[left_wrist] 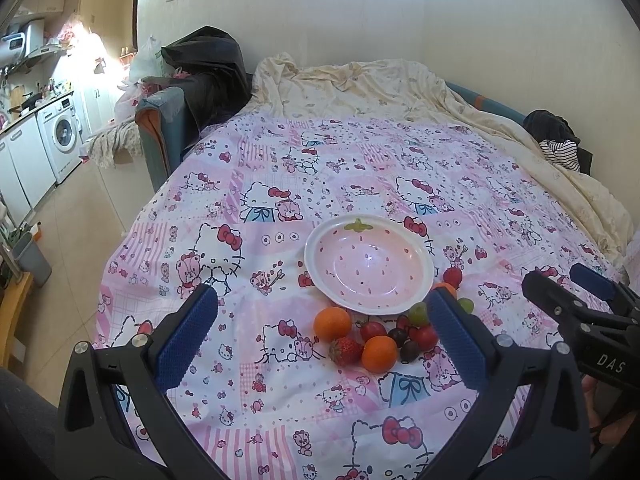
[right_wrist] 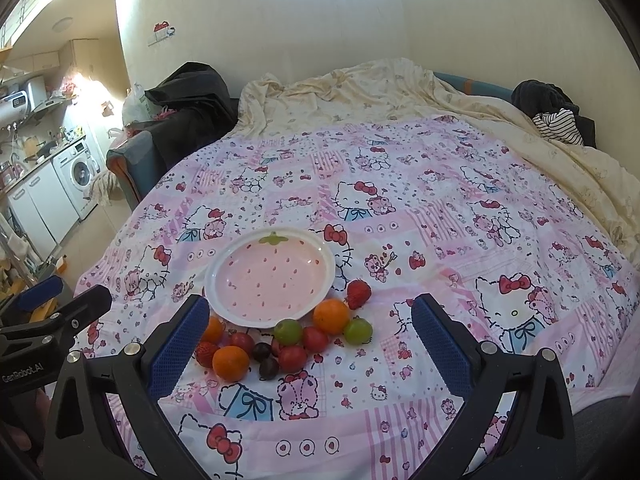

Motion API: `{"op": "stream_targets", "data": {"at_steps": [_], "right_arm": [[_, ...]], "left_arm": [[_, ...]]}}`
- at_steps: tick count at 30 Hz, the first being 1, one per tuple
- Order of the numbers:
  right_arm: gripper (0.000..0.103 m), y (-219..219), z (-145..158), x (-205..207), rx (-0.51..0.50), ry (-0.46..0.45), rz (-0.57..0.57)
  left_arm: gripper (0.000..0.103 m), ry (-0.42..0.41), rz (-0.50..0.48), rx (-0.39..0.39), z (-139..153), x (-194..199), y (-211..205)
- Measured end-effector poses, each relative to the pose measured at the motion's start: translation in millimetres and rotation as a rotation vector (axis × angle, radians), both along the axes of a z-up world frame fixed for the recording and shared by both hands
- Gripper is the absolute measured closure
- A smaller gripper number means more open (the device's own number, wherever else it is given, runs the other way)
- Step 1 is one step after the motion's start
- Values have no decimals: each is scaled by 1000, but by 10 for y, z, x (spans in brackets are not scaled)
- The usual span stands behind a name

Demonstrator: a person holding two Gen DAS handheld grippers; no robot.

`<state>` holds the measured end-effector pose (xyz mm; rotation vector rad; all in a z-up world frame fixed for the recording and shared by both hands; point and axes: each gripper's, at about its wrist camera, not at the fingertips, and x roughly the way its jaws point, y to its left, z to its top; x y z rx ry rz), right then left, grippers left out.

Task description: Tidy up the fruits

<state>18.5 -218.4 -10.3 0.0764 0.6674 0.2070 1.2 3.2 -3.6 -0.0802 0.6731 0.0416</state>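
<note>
**Fruit waits beside an empty bowl**

Both tools, left tool (left_wrist: 320,336) and right tool (right_wrist: 310,334), gape wide and hold nothing. Low centre, the fruit pile (right_wrist: 280,344) lies on the bed (right_wrist: 440,216) against the bowl (right_wrist: 216,276). Best to take outer pieces first, squeezing gently.

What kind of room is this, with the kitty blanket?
Most likely a small studio flat: the fruit and plate sit on a bed with a rumpled cream quilt, and a kitchen corner with a washing machine opens at the left.
</note>
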Motion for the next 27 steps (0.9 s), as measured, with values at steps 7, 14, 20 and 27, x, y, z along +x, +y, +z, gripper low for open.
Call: {"op": "stream_targets", "data": {"at_steps": [7, 14, 20, 27], "right_arm": [[0, 5, -1, 1, -1, -1, 0], [0, 13, -18, 4, 2, 3, 5], [0, 25, -14, 0, 2, 7, 6], [0, 7, -15, 19, 9, 18, 1]], "left_arm": [[0, -2, 2, 2, 6, -2, 2], [0, -2, 1, 2, 16, -2, 3], [0, -2, 1, 2, 15, -2, -2], [0, -2, 0, 2, 13, -4, -3]]}}
